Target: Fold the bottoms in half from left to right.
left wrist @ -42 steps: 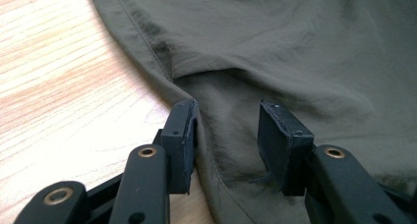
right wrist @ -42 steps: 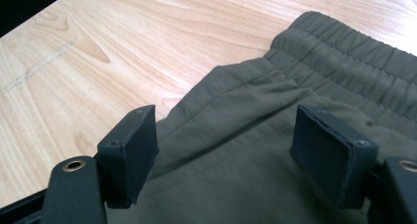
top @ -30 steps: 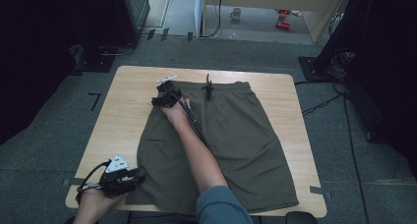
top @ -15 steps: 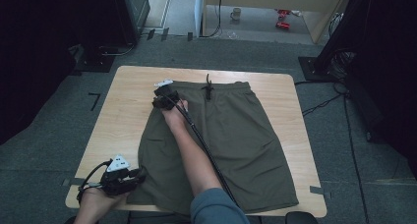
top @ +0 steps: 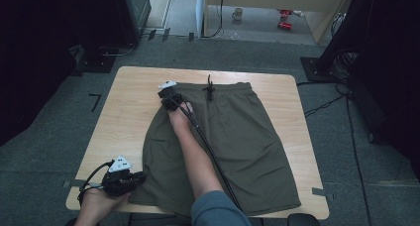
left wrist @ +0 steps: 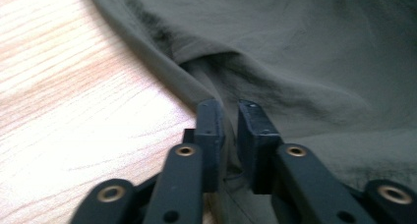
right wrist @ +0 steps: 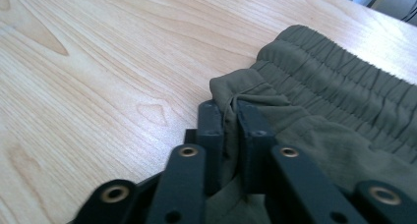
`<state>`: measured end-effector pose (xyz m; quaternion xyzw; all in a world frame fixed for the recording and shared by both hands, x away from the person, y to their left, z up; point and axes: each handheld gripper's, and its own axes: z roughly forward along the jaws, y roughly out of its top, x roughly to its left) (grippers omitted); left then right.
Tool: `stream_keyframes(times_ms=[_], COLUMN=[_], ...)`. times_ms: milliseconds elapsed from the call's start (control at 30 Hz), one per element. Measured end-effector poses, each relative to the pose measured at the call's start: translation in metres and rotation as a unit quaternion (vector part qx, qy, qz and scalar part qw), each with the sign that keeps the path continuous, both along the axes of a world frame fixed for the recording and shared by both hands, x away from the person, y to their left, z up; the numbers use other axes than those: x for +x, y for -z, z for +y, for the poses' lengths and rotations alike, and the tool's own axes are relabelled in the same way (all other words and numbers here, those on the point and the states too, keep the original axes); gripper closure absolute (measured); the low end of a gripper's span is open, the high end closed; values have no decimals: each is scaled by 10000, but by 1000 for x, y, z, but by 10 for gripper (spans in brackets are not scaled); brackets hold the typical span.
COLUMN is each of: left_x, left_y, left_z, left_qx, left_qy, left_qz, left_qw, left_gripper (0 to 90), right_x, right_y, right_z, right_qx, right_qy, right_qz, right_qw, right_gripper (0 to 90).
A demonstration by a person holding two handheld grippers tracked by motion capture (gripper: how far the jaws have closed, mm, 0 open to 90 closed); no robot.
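A pair of olive-green shorts (top: 228,137) was laid flat across the middle of a light wooden table (top: 129,112), the elastic waistband toward twelve o'clock in the high view and the leg hems toward six o'clock. A dark drawstring (top: 209,88) was knotted at the centre of the waistband.

The waistband corner at about eleven o'clock was pinched by the right gripper (top: 171,98), reached across the cloth on an outstretched forearm. In the right gripper view a fold of that corner (right wrist: 231,94) was seen pressed between the two black jaws, which had just been closing and now stood almost together on the fabric. The hem corner at about seven o'clock was held by the left gripper (top: 132,179), near the table's near-left edge. In the left gripper view a bunched ridge of cloth (left wrist: 216,94) was caught between jaws that had likewise just been closing, with only a narrow gap left between them.

A black cable (top: 213,156) was trailed from the right gripper back along the forearm and over the shorts. Bare pale wood grain was shown around the garment on every side.

The table was stood on grey carpet (top: 59,137). Strips of tape (top: 319,191) were stuck at the table's near corners. Dark equipment stands (top: 99,52) were placed at ten o'clock, and cables (top: 327,104) were run over the floor at two o'clock. A mug (top: 238,13) was seen on the floor at twelve o'clock.
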<state>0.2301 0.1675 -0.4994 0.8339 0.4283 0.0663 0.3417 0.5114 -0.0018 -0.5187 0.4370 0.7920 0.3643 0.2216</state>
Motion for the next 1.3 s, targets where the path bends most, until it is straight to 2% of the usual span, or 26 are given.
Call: stream_keyframes(times_ms=[67,167,200,300,367,533,600,667,700,767,867,1133,1300], left_x=[1,3,4,5,3,0,-1,-2,-2,-2,-1,6,12], left_y=[0,0,0,-1,-3,-11,-16,-25,-28,-38,-47,-62,-67], left_z=[0,0,0,1,0,-4,-6,-11,-12,-17,-26,-58,-79], left_qx=[-12,-69,-98,-173,-196,-131,-279,-366,-429,-676,-728,-670,-627], left_qy=[2,57,63,108,128,72,88,135,146,189,296,670,914], left_qz=[44,115,164,185,116,-64,-130,-362,-415,-506,-595,-632,-604], left_qw=[10000,9999,9998,9996,9997,9999,9995,9986,9981,9963,9951,9935,9920], left_gripper=[873,877,880,886,888,889,889,889,889,890,890,891,890], right_x=[0,1,3,7,8,6,5,4,3,2,0,-6,-11], right_y=[0,-1,-2,-8,-11,-27,-35,-43,-47,-52,-61,-84,-90], right_z=[1,-1,-1,-6,-11,-17,-21,-26,-31,-40,-52,-84,-109], right_qx=[-87,15,59,261,311,276,290,301,312,369,463,520,624], right_qy=[7,77,93,98,87,22,-4,-36,-37,-29,-33,-95,-44], right_qz=[-36,79,162,593,671,564,543,519,524,538,566,565,603], right_qw=[10000,9999,9998,9978,9972,9980,9981,9982,9981,9979,9973,9970,9962], right_gripper=[876,883,884,885,886,887,886,886,887,886,887,886,886])
